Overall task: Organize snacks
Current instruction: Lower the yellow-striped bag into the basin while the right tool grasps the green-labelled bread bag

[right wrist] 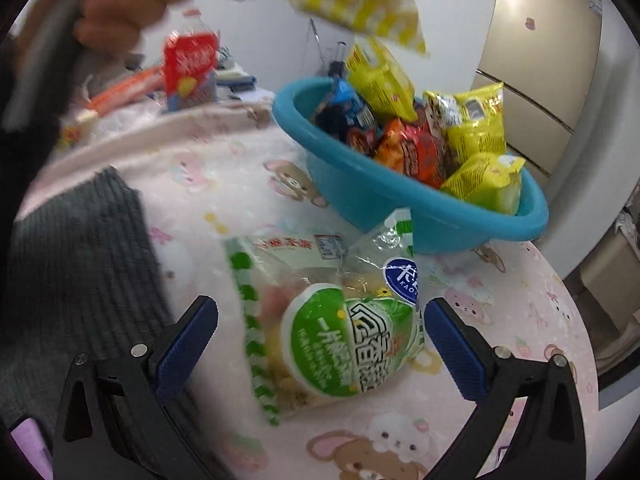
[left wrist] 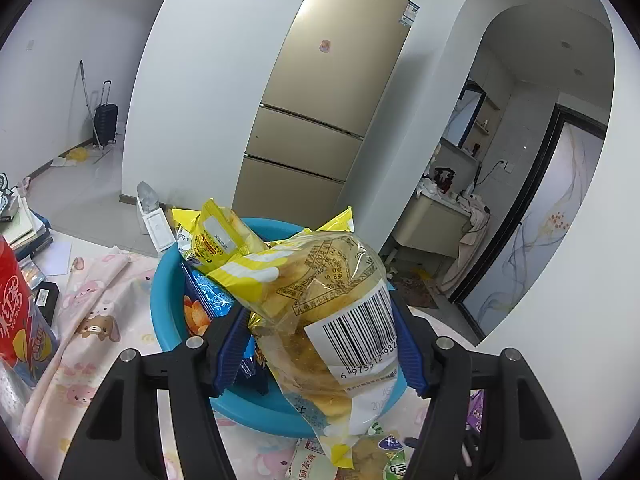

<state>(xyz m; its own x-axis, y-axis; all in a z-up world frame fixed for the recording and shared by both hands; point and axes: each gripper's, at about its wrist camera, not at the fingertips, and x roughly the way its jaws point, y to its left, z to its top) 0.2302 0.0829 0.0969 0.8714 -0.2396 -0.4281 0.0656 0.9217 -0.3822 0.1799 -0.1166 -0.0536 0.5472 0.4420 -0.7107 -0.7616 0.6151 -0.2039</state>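
Observation:
My left gripper (left wrist: 320, 340) is shut on a clear and yellow chip bag (left wrist: 328, 312) with a barcode, held above the near rim of the blue basin (left wrist: 168, 280). The basin holds several yellow, blue and orange snack packs (right wrist: 404, 128). In the right wrist view the held bag (right wrist: 360, 4) hangs at the top, over the basin (right wrist: 400, 212). My right gripper (right wrist: 320, 332) is open, its fingers on either side of a green and white snack bag (right wrist: 340, 336) lying on the pink cartoon tablecloth (right wrist: 200, 200).
A red snack box (left wrist: 16, 308) stands at the table's left, also seen in the right wrist view (right wrist: 188, 64). A grey knitted sleeve (right wrist: 72, 280) lies on the left. A gold fridge (left wrist: 320, 100) stands behind the table. An arched doorway (left wrist: 520, 160) opens at the right.

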